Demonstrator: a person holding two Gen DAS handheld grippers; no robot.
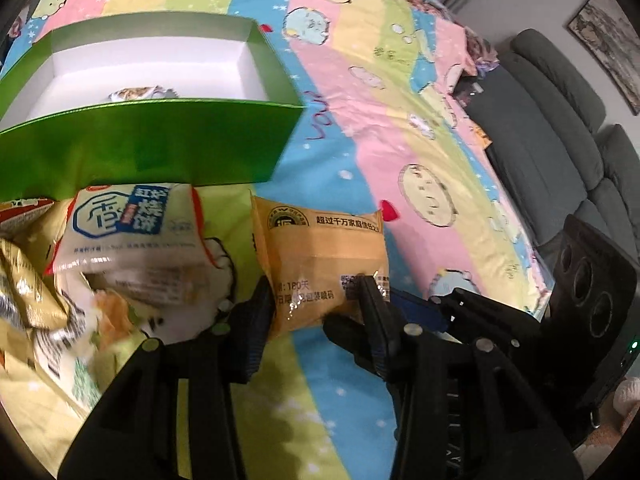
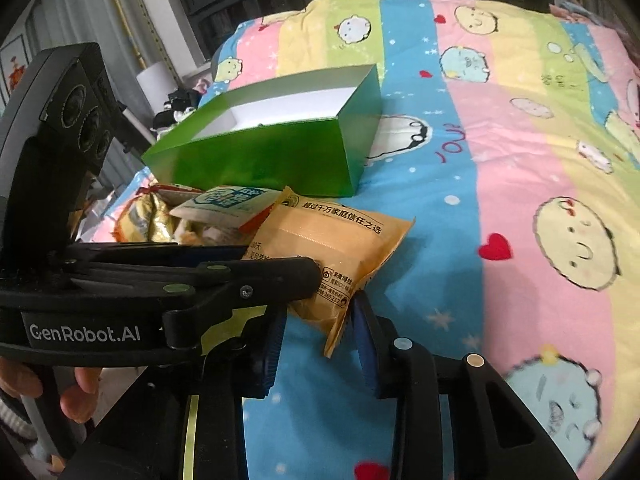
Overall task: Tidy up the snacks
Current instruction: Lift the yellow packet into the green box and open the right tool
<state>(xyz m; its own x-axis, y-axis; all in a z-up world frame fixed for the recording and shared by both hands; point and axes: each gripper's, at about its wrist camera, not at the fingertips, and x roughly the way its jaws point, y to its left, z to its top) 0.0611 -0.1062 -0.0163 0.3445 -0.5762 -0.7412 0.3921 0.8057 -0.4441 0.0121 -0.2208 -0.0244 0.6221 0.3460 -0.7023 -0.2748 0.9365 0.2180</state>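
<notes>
Lying at the far left of the left wrist view, a gold foil packet [image 1: 24,280] sits partly under a white snack packet [image 1: 128,232] printed with blue characters; both rest on the bed [image 1: 400,120], whose sheet has pastel stripes and cartoon faces; beyond them stands an open green box [image 1: 152,144] with a white inside, its long axis running left to right across the view, and one small wrapped snack [image 1: 136,93] lies on its floor near the front wall; just right of the white packet, an orange snack packet [image 1: 320,256] lies in front of the box's right corner, its long axis running away from the camera and leaning a little left, its near sealed end toward the left gripper [image 1: 316,304]; the fingers [image 1: 256,320] of that gripper stand on either side of the packet's near end and press against it, gripping it; at the right edge a grey sofa [image 1: 560,140] stands beyond the bed; in the right wrist view the left gripper [image 2: 256,268] comes in from the left across the orange packet [image 2: 336,236]; the right gripper [image 2: 320,340] sits just below, its blue-padded fingers [image 2: 364,340] apart and flanking the packet's near corner, which hangs between them nearer the right finger; whether they touch it I cannot tell.
</notes>
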